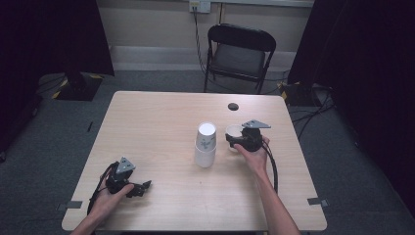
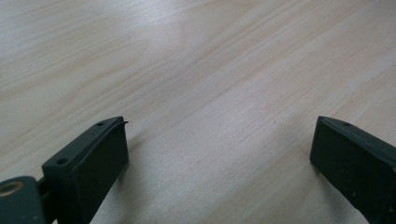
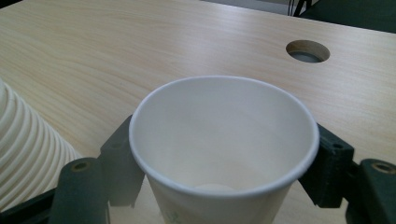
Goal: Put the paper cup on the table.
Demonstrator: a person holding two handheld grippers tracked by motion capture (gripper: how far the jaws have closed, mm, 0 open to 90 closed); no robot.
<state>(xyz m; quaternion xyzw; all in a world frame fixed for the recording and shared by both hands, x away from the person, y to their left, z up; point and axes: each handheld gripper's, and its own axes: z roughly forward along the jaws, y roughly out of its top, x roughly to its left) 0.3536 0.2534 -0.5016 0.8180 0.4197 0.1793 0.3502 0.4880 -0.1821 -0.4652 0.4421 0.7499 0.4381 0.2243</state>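
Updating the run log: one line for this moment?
right gripper: shut on paper cup, upright | left gripper: open, empty | cup stack: on table

In the right gripper view, the paper cup [image 3: 224, 140] is cut off by the bottom edge, so its base and its contact with the bench [image 3: 93, 51] cannot be seen. The pads of the right tool [image 3: 219, 163] are hidden behind the cup wall. The stack of cups [image 3: 28, 154] is cropped at the left edge. In the high view, the printed mark on the stack [image 1: 205, 144] is too small to be read. The left tool [image 2: 219, 158] is cut off below in the left gripper view.
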